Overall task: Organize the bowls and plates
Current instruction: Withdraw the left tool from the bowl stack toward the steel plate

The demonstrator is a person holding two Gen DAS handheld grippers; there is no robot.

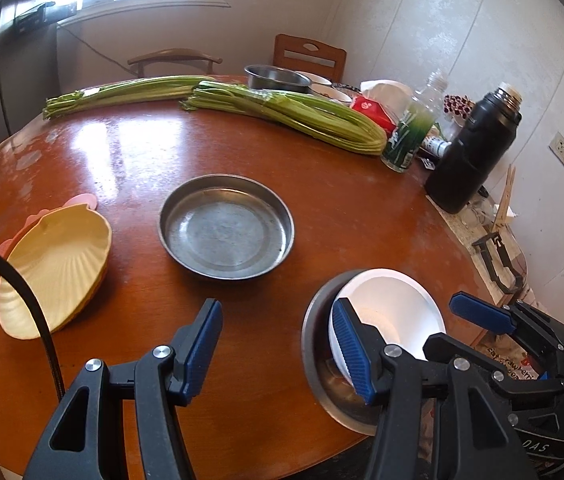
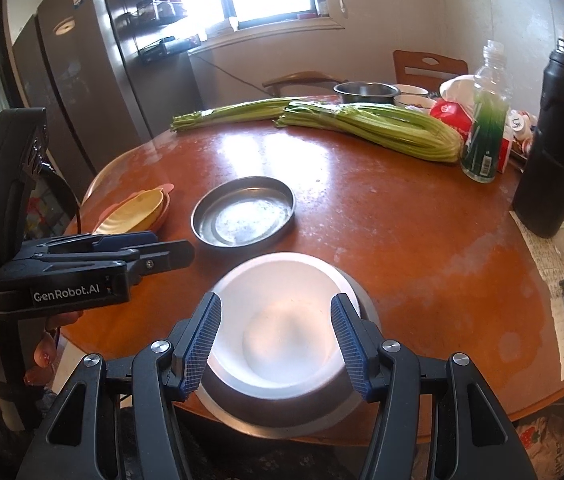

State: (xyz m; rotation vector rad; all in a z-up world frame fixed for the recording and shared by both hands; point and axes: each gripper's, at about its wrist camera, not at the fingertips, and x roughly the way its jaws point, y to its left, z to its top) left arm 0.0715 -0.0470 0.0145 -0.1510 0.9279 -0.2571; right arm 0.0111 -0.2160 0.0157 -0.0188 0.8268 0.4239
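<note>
A white bowl [image 1: 393, 312] [image 2: 282, 320] sits inside a metal plate [image 1: 313, 344] [image 2: 289, 412] at the near edge of the round brown table [image 1: 130, 152]. My right gripper [image 2: 276, 344] stands open just over this bowl; whether it touches the bowl I cannot tell. One of its fingers [image 1: 477, 314] shows beside the bowl's right rim. My left gripper [image 1: 278, 348] [image 2: 170, 246] is open over bare table, left of the bowl, holding nothing. An empty metal plate [image 1: 226, 228] [image 2: 242, 212] lies mid-table. Yellow shell-shaped dishes [image 1: 54, 272] [image 2: 138, 210] are stacked on pink ones at the left.
Two celery bunches [image 1: 282, 112] [image 2: 369, 124] lie across the far side. Behind them stand a metal bowl [image 1: 278, 78] and ceramic bowls. A green-labelled bottle [image 2: 485, 120], a black flask [image 1: 473, 148] [image 2: 557, 132] and papers crowd the right. Chairs stand behind the table, a fridge [image 2: 82, 100] on the left.
</note>
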